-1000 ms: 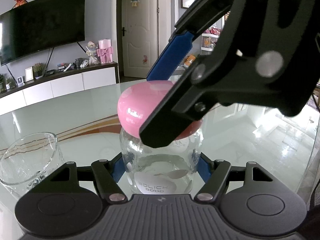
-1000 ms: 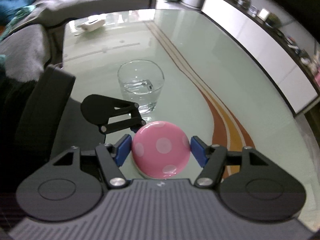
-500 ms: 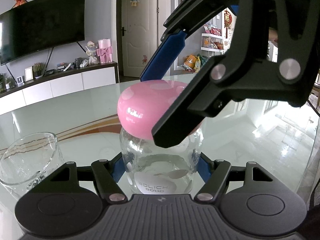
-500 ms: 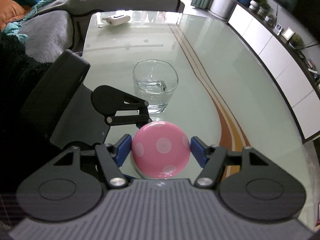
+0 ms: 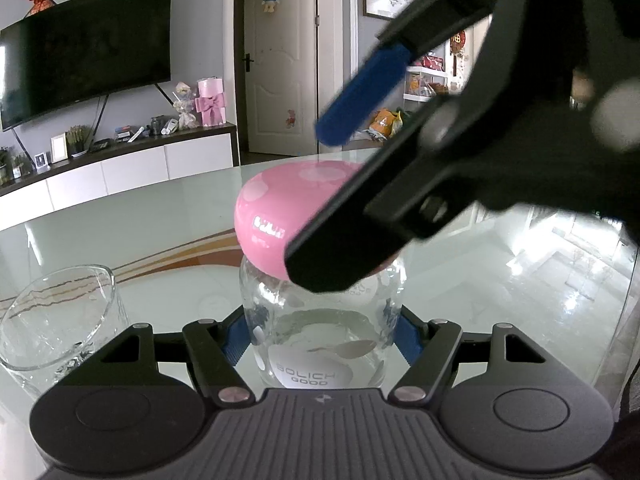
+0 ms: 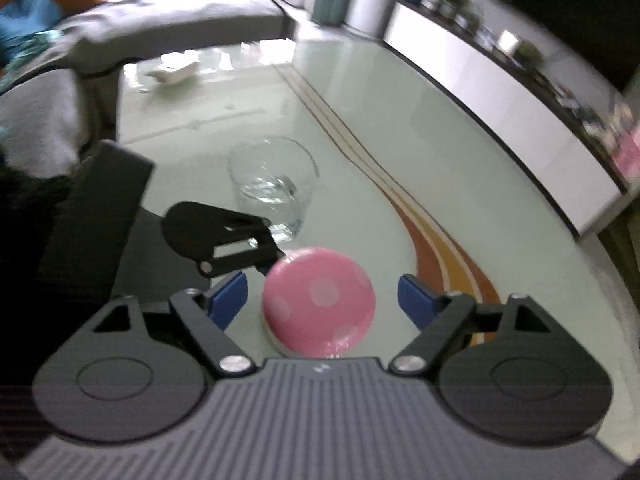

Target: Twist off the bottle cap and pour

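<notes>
A clear glass bottle with a pink white-dotted cap stands on the glass table. My left gripper is shut on the bottle's body, its blue pads pressed on both sides. My right gripper hangs over the cap from above. Its jaws are opening, and both blue pads stand clear of the cap's sides with the cap between them. In the left wrist view the right gripper straddles the cap. A clear drinking glass with a little water stands just beyond the bottle.
The drinking glass is close to the left gripper's left finger. A white object lies at the table's far end, near a grey sofa. A white TV cabinet runs along the wall past the table's edge.
The right gripper's pads, which pressed on the cap's sides before, have spread apart and let go of it. The left gripper and bottle have kept still.
</notes>
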Demonstrator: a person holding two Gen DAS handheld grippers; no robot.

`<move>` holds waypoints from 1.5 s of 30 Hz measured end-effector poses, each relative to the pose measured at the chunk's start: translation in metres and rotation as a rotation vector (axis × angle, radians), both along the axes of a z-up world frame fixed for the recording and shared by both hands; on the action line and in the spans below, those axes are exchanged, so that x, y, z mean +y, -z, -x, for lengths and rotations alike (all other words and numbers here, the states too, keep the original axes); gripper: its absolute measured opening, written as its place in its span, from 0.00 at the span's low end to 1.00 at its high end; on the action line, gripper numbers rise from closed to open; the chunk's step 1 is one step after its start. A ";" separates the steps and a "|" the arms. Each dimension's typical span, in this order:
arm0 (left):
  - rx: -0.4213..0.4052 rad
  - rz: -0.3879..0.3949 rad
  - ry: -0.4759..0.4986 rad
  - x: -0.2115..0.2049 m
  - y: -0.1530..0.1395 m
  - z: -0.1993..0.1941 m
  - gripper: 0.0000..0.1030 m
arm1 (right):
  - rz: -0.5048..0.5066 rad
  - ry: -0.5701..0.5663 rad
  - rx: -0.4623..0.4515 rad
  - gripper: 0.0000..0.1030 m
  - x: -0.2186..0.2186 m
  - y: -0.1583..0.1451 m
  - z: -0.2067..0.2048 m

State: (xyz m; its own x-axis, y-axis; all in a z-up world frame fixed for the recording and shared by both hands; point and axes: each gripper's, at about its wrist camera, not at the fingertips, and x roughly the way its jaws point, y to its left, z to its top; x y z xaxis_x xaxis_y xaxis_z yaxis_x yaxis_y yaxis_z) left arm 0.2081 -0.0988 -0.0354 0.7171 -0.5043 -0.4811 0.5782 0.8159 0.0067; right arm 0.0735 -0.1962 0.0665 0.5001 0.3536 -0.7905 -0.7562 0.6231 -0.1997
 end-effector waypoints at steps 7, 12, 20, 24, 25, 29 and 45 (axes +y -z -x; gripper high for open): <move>-0.003 0.001 0.000 0.000 0.002 0.003 0.72 | 0.007 0.074 0.003 0.65 0.009 0.003 0.001; -0.004 -0.002 0.003 0.007 0.003 -0.013 0.72 | 0.016 0.042 0.003 0.62 0.004 0.003 -0.002; -0.002 -0.002 0.001 0.022 0.004 -0.045 0.72 | 0.020 -0.080 -0.006 0.62 -0.003 0.001 -0.004; -0.001 -0.002 0.001 0.029 0.005 -0.069 0.72 | 0.021 -0.126 -0.006 0.62 -0.005 -0.001 -0.003; -0.001 -0.003 0.001 0.027 0.005 -0.073 0.72 | 0.020 -0.141 -0.002 0.62 -0.005 -0.001 -0.004; -0.004 -0.007 -0.001 0.010 0.001 -0.056 0.72 | 0.021 -0.182 0.003 0.62 -0.007 -0.002 -0.005; -0.007 -0.014 0.001 0.000 0.005 -0.045 0.72 | 0.048 -0.291 0.021 0.62 -0.008 -0.006 -0.011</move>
